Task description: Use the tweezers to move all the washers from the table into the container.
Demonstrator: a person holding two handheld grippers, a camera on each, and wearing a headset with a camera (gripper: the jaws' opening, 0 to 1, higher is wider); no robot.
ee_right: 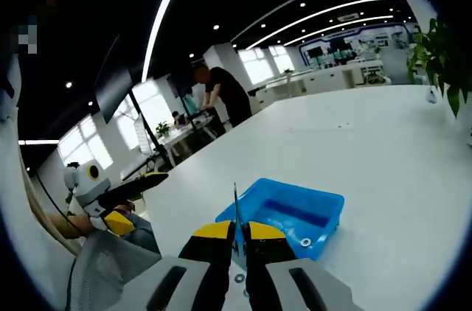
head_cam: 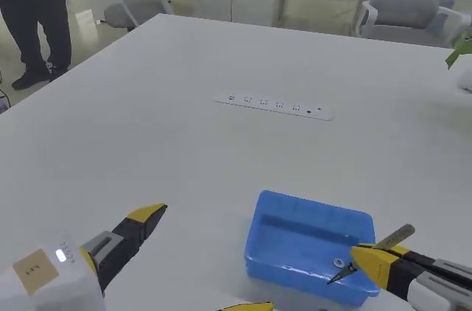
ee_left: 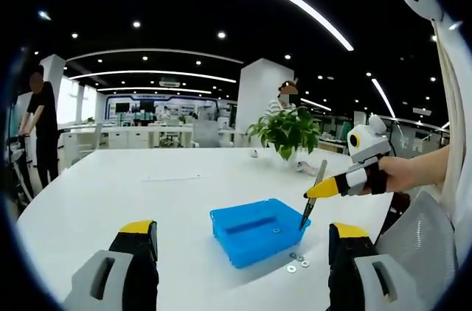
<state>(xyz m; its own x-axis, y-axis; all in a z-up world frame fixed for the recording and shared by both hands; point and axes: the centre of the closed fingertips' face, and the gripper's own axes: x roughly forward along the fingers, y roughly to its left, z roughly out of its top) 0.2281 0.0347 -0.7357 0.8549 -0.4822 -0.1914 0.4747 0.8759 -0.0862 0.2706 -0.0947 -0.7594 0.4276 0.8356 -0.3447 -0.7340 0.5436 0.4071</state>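
Tweezers (ee_right: 235, 211) stand clamped between the fingers (ee_right: 214, 241) of the right gripper (ee_right: 240, 236). These fingers are closed tight on the shank, and the thin points stick out ahead of them. In the head view the points of the tweezers slant down over the near right corner of the blue container (head_cam: 310, 233). They hang just above one washer (head_cam: 338, 262) that lies on the container's bottom. Whether the tips themselves hold anything I cannot tell.

The left gripper (ee_left: 242, 228) hangs off to the container's left, above the white counter (head_cam: 184, 141). Its fingers (ee_left: 136, 248) are spread wide with nothing between them.

A few more washers (ee_left: 292, 269) lie loose and close together on the counter. They are just beside the container, on the side nearest the grippers. The container itself stands near the person's edge of the counter.

Farther out, a white power strip (head_cam: 273, 105) lies flat in the middle of the counter, well apart from the container. A potted plant (ee_left: 287, 130) stands toward the far end in the left gripper view. A person in dark clothes (head_cam: 37, 16) stands on the floor beyond the counter's far left corner. Pale office chairs (head_cam: 413, 9) stand along the far side.
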